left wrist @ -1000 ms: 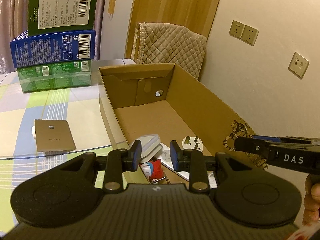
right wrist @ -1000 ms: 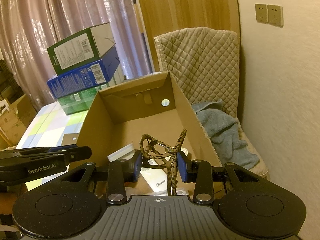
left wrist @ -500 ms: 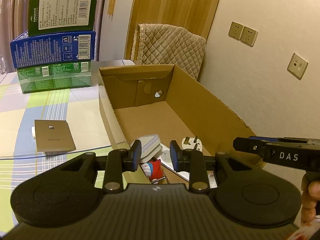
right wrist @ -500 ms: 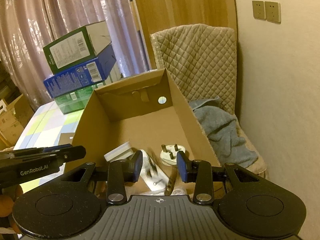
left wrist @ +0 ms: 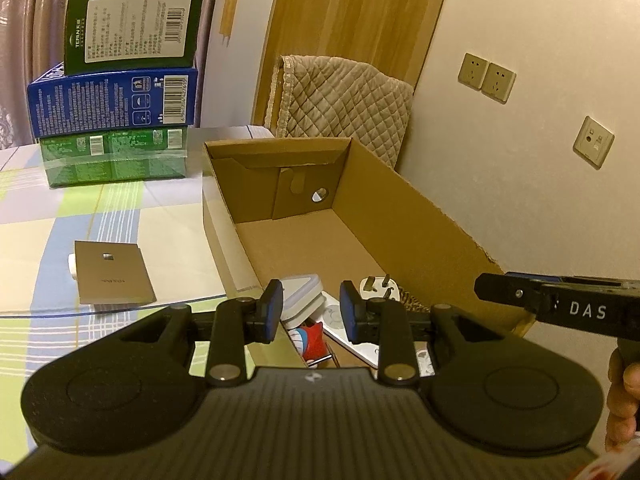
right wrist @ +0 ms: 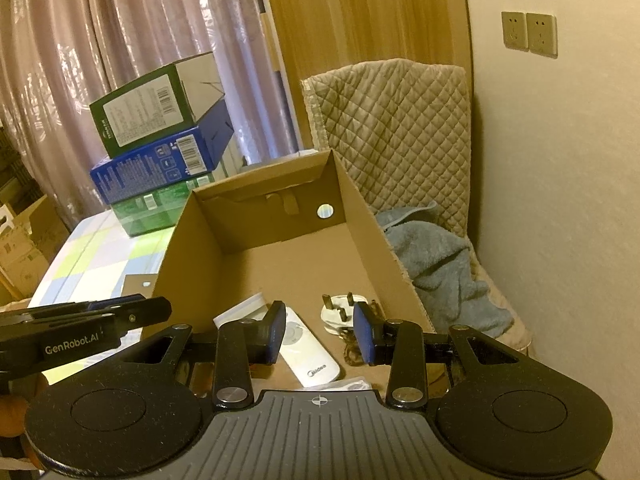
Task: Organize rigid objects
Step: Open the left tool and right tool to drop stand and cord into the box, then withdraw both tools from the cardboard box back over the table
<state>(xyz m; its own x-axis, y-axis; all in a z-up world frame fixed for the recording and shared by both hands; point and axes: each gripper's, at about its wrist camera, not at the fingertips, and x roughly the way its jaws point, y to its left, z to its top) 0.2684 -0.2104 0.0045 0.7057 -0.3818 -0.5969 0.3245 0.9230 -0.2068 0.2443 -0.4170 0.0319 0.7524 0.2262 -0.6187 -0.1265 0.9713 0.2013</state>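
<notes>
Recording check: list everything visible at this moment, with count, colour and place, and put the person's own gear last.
cardboard box: 1, brown, open, on the table by the chair
remote control: 1, white, in the box near end
wall plug: 1, white, in the box by the right wall
leopard-print glasses: 1, brown, in the box beside the plug, mostly hidden
lidded container: 1, white, in the box left side
small toy: 1, red, blue and white, in the box near corner
flat card: 1, grey-brown, on the table left of the box
stacked cartons: 3, dark green, blue, green, far table end
quilted chair: 1, beige, behind the box
towel: 1, grey-blue, on the chair
wall sockets: 2, beige
left gripper: open, empty
right gripper: open, empty
</notes>
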